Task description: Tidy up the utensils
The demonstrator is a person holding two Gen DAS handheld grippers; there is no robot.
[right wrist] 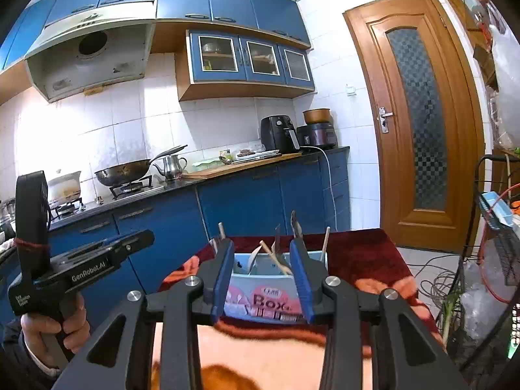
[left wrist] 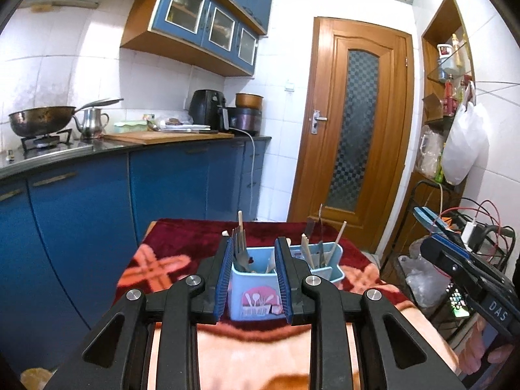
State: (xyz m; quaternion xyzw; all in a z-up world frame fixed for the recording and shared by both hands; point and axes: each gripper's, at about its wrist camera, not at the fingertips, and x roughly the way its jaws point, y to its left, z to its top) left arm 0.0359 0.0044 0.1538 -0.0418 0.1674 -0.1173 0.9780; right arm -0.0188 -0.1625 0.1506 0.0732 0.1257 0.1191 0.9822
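Observation:
A light blue utensil box (left wrist: 256,292) stands on a table under a red patterned blanket (left wrist: 182,247). Forks (left wrist: 240,243), chopsticks (left wrist: 338,239) and other utensils stand upright in its compartments. My left gripper (left wrist: 255,243) is open and empty, held just in front of the box. My right gripper (right wrist: 261,247) is open and empty too, facing the box (right wrist: 260,289) from its pink-labelled side. The right gripper also shows at the right edge of the left wrist view (left wrist: 432,221). The left gripper's body shows at the left of the right wrist view (right wrist: 81,260).
A blue kitchen counter (left wrist: 130,149) with a wok (left wrist: 42,120), kettle (left wrist: 92,122), cutting board and air fryer (left wrist: 208,110) runs along the left. A wooden door (left wrist: 354,130) is behind the table. A wire rack with cables and bags (left wrist: 461,227) stands at the right.

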